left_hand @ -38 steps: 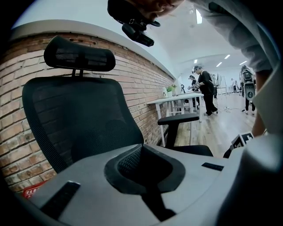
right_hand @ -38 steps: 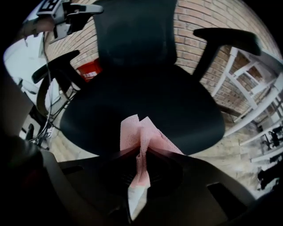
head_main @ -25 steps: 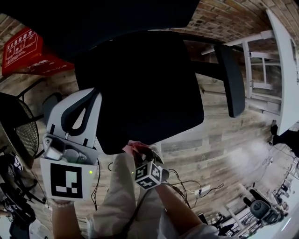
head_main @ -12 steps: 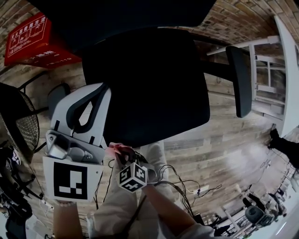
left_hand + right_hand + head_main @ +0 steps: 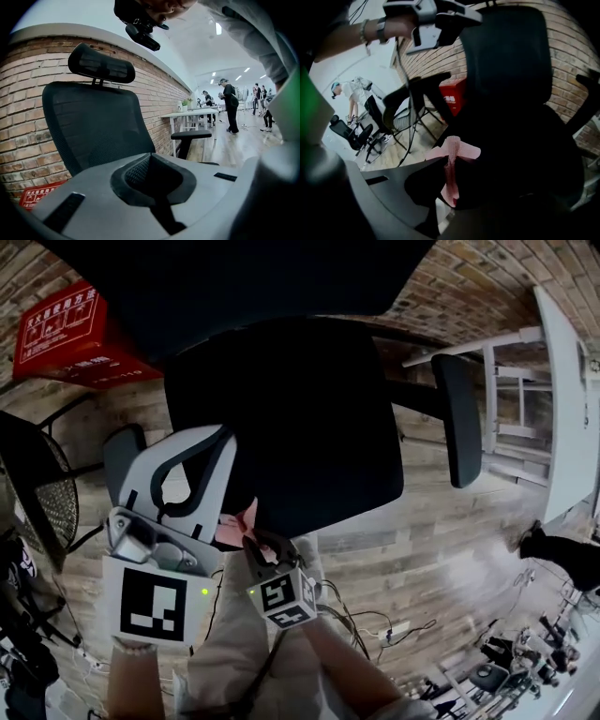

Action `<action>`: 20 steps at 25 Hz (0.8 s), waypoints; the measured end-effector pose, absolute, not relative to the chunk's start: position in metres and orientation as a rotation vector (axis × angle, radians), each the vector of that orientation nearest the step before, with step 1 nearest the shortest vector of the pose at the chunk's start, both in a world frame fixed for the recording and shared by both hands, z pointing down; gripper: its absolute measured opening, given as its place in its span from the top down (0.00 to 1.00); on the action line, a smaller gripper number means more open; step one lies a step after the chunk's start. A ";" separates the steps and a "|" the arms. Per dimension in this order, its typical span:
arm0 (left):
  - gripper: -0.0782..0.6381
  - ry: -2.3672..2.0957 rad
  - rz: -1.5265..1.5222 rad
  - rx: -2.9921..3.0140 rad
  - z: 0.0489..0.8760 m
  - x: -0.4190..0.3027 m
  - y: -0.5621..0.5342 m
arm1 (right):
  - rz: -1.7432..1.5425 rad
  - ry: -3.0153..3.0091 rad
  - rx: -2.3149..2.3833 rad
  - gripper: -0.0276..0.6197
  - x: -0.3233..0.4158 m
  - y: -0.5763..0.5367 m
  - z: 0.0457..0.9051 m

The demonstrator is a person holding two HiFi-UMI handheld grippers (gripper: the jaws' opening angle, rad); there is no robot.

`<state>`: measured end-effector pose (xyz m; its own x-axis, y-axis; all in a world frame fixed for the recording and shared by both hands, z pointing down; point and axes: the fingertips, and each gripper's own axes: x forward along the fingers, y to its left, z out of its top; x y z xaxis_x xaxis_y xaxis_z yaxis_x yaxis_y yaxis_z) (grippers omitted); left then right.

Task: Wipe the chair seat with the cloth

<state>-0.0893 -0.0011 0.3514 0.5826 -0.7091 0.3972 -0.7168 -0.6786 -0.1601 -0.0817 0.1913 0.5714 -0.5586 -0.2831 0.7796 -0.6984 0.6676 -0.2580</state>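
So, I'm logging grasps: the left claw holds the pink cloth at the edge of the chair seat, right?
No: the right claw holds the pink cloth at the edge of the chair seat; the right gripper view shows it between the jaws.

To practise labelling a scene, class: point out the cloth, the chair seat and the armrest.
cloth [image 5: 459, 149], right gripper view, on its spread pink upper fold.
chair seat [image 5: 300, 427], head view, middle of the black cushion.
armrest [image 5: 461, 418], head view, middle of its dark pad.
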 end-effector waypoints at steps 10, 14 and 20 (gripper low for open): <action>0.87 -1.249 0.597 2.876 0.240 -0.048 -0.021 | 0.587 -2.238 1.134 0.87 -0.008 0.074 0.420; 0.87 -1.293 0.585 2.916 0.181 -0.041 -0.029 | 0.511 -2.281 1.224 0.87 0.021 0.044 0.349; 0.87 -1.335 0.626 3.016 0.103 -0.027 -0.025 | 0.445 -2.295 1.374 0.87 0.065 0.019 0.253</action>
